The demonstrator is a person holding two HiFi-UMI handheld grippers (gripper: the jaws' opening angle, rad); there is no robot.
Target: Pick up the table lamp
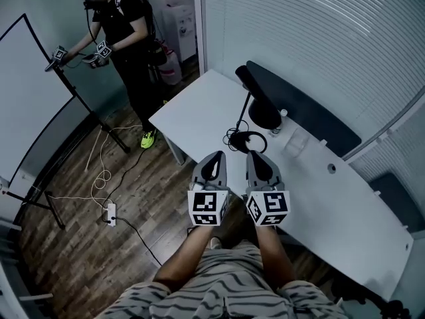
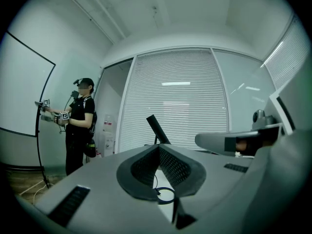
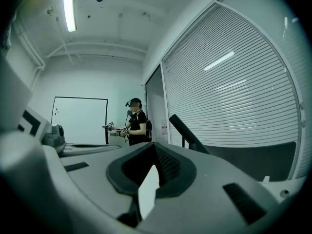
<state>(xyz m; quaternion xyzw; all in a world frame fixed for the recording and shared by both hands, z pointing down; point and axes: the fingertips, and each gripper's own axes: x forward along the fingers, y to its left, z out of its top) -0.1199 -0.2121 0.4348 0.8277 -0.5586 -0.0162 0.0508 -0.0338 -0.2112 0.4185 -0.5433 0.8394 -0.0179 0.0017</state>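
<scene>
The black table lamp point(image 1: 264, 115) stands on the white table point(image 1: 199, 115), its round base near the far side and its thin stem rising to a slanted head. That head shows as a slanted black bar in the left gripper view point(image 2: 157, 128) and the right gripper view point(image 3: 187, 133). The lamp's cable lies coiled point(image 1: 247, 140) in front of the base. My left gripper point(image 1: 214, 161) and right gripper point(image 1: 260, 159) hover side by side over the table's near edge, pointing at the lamp and short of it. Both are shut and empty point(image 2: 158, 150) point(image 3: 155, 147).
A long dark panel point(image 1: 312, 115) stands on the table behind the lamp, before a wall of blinds. A small clear container point(image 1: 282, 121) sits beside the base. A person in black point(image 1: 123, 32) holds grippers at a whiteboard point(image 1: 33, 92). Cables and a power strip point(image 1: 110, 212) lie on the wooden floor.
</scene>
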